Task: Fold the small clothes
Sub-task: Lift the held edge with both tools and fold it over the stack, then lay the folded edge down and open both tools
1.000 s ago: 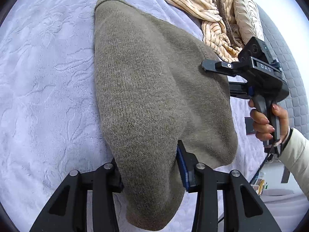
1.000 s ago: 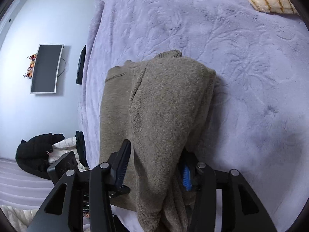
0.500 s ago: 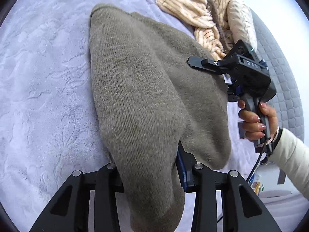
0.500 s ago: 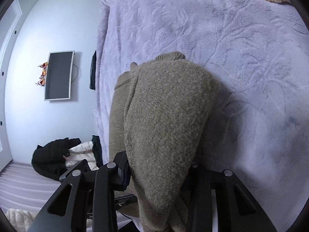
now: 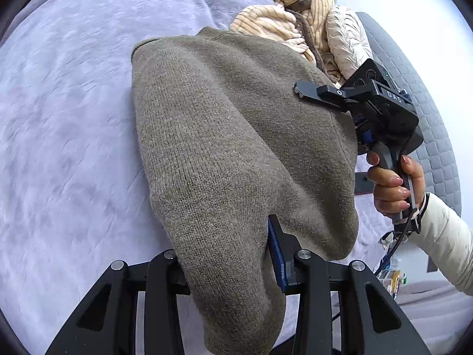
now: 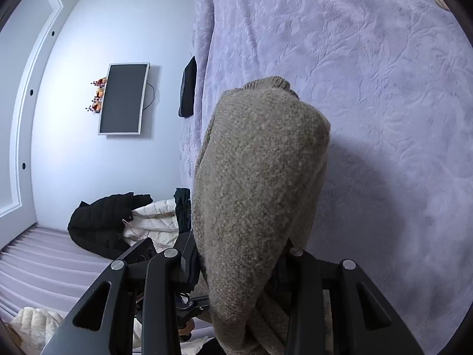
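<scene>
We had the left gripper [image 5: 229, 263] and the right gripper [image 6: 236, 269] each clamped on the brown knit sweater [image 5: 236, 136], which draped from both claws down onto the lilac bedspread [image 5: 65, 118]; striped clothes [image 5: 283, 26] lay beyond.

Lilac embossed bedspread [image 5: 74, 124] spread beneath and ahead of both grippers. Heap of cream ribbed knitwear [image 5: 283, 26] — far ahead, right of the left gripper. Wall-mounted dark screen [image 6: 124, 99], black jacket [image 6: 100, 224] and white padded garment [image 6: 153, 222] — left of the right gripper.
</scene>
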Action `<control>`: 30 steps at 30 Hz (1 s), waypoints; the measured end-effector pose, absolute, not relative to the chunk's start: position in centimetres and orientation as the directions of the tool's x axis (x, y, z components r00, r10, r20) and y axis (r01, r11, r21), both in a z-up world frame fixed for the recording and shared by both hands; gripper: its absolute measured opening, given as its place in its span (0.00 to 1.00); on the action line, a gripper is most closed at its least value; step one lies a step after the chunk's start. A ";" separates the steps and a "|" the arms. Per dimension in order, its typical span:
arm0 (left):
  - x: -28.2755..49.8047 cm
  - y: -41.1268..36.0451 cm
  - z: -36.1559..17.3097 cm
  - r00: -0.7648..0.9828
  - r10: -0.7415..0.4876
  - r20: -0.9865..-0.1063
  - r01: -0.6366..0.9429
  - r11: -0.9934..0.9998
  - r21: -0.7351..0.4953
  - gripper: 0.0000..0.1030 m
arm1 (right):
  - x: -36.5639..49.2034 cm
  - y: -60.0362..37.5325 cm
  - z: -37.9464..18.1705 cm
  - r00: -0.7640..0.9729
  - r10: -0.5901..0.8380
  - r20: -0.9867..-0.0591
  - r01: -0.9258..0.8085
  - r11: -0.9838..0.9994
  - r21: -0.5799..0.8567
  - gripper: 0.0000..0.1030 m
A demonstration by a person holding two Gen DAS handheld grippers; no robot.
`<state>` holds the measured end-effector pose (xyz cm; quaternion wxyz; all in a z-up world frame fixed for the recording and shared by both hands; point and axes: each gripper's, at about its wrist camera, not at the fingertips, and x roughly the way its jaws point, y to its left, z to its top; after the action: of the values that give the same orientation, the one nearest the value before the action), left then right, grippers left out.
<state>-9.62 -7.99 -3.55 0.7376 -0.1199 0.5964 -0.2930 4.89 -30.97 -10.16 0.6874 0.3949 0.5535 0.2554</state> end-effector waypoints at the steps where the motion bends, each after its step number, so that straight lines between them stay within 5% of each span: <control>1: -10.3 -7.5 -3.8 0.116 -0.569 -0.814 0.280 0.805 -0.523 0.39 | 4.5 -30.2 -10.6 0.251 0.789 -0.561 0.089 0.558 0.825 0.37; 12: -14.8 -3.2 -11.3 0.071 -0.436 -0.897 0.152 0.894 -0.422 0.46 | 1.9 -28.7 -18.4 0.135 0.624 -0.770 0.121 0.760 0.638 0.41; 16: -15.4 -3.3 -11.0 0.065 -0.419 -0.906 0.122 0.904 -0.409 0.47 | 1.3 -29.3 -17.5 0.135 0.529 -0.838 0.111 0.832 0.544 0.56; 24: -16.7 -2.7 -7.7 0.099 -0.301 -0.949 0.117 0.950 -0.289 0.47 | -1.1 -29.6 -13.3 0.128 0.327 -0.936 0.128 0.931 0.343 0.56; 27: -16.8 -2.8 -6.7 0.109 -0.281 -0.953 0.108 0.957 -0.270 0.47 | -2.8 -28.3 -11.3 0.149 0.292 -0.945 0.096 0.947 0.307 0.48; 29: -16.8 -3.1 -6.4 0.101 -0.264 -0.959 0.097 0.962 -0.255 0.47 | -4.2 -27.1 -9.7 0.169 0.307 -0.937 0.066 0.945 0.322 0.23; 30: -16.9 -3.3 -6.3 0.103 -0.252 -0.962 0.092 0.966 -0.243 0.48 | -4.8 -26.6 -9.2 0.177 0.326 -0.929 0.051 0.939 0.340 0.20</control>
<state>-16.89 -3.28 -6.33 0.7401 -0.0604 0.6597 -0.1162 -4.75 -26.56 -9.21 0.7525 0.1484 0.6350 0.0916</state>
